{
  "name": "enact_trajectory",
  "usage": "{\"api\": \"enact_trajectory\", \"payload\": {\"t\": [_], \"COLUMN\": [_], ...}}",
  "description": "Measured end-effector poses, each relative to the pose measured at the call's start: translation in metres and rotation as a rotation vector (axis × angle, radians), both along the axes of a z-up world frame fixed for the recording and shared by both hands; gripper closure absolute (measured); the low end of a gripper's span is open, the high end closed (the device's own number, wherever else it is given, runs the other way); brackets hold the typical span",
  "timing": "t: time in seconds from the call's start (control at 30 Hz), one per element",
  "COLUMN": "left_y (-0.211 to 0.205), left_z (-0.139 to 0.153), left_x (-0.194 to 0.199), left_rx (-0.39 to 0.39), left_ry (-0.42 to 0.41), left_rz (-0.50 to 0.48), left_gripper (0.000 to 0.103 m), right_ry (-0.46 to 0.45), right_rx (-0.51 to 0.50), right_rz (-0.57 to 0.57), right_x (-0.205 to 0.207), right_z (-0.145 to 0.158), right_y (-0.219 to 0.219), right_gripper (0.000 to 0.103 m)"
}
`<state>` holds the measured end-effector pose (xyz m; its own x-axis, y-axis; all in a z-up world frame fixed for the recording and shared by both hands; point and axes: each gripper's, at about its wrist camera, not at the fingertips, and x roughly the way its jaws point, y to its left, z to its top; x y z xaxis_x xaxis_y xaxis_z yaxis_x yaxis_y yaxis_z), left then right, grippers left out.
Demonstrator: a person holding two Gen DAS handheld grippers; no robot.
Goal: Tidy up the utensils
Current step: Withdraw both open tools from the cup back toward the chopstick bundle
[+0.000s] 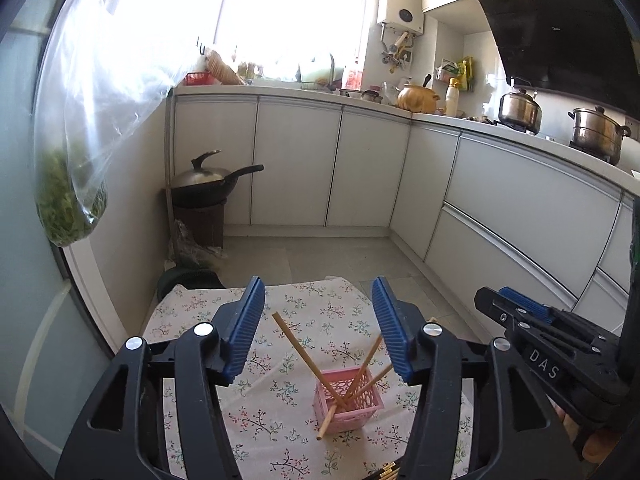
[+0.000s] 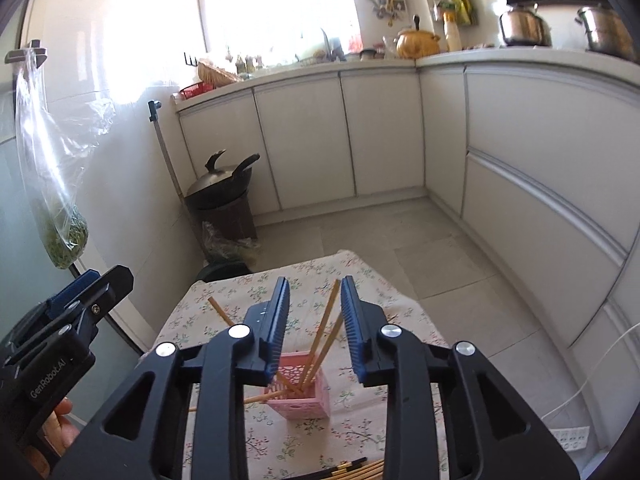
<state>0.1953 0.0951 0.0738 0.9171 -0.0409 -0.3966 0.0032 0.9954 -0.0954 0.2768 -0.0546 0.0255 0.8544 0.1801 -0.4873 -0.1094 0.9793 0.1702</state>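
Note:
A small pink lattice basket (image 1: pixel 352 404) stands on the floral-cloth table (image 1: pixel 280 432). Three wooden chopsticks (image 1: pixel 304 354) lean in it; one pokes out through its lower front. The basket also shows in the right wrist view (image 2: pixel 310 398) with the chopsticks (image 2: pixel 326 330). More chopsticks, dark with gold bands (image 2: pixel 352 473), lie at the table's near edge. My left gripper (image 1: pixel 318 332) is open and empty above the basket. My right gripper (image 2: pixel 314 326) is open and empty, above and behind the basket. Each gripper is seen beside the other (image 1: pixel 532 312) (image 2: pixel 80 292).
White kitchen cabinets (image 1: pixel 360 168) run along the back and right. A wok on a brown stool (image 1: pixel 208 184) stands in the far left corner. A plastic bag of greens (image 1: pixel 76 200) hangs at the left. A power strip (image 2: pixel 570 438) lies on the floor at right.

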Motion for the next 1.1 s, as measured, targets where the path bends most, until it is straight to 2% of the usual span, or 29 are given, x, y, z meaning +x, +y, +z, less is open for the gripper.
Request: {"api": "enact_trajectory", "payload": {"t": [0.07, 0.13, 0.2, 0.27, 0.43, 0.53, 0.93, 1.1], "left_y": [-0.001, -0.003, -0.007, -0.011, -0.019, -0.025, -0.033, -0.036], "left_z": [0.001, 0.001, 0.002, 0.000, -0.004, -0.008, -0.025, -0.027], "left_x": [-0.003, -0.008, -0.011, -0.015, -0.024, -0.029, -0.052, -0.066], "left_rx": [-0.001, 0.004, 0.008, 0.018, 0.033, 0.041, 0.059, 0.058], "left_ry": [-0.002, -0.005, -0.003, 0.004, 0.011, 0.023, 0.066, 0.056], "left_rz": [-0.001, 0.007, 0.005, 0.000, -0.004, -0.012, -0.015, -0.009], "left_gripper": [0.044, 0.040, 0.038, 0.037, 0.030, 0.030, 0.030, 0.018], "right_ry": [-0.012, -0.030, -0.042, -0.042, -0.030, -0.021, -0.017, -0.014], "right_rx": [-0.011, -0.029, -0.037, -0.048, -0.045, -0.045, -0.044, -0.057], "right_rz": [-0.015, -0.040, -0.058, -0.073, -0.112, -0.133, -0.162, -0.176], "right_x": [-0.006, -0.012, -0.018, -0.023, -0.035, -0.042, -0.077, -0.096], "right_z": [0.001, 0.002, 0.002, 0.001, -0.002, -0.004, -0.015, -0.025], "right_y": [-0.002, -0.004, -0.007, -0.010, -0.021, -0.027, -0.043, -0.047], "right_gripper": [0.067, 0.058, 0.055, 0.051, 0.035, 0.027, 0.018, 0.013]}}
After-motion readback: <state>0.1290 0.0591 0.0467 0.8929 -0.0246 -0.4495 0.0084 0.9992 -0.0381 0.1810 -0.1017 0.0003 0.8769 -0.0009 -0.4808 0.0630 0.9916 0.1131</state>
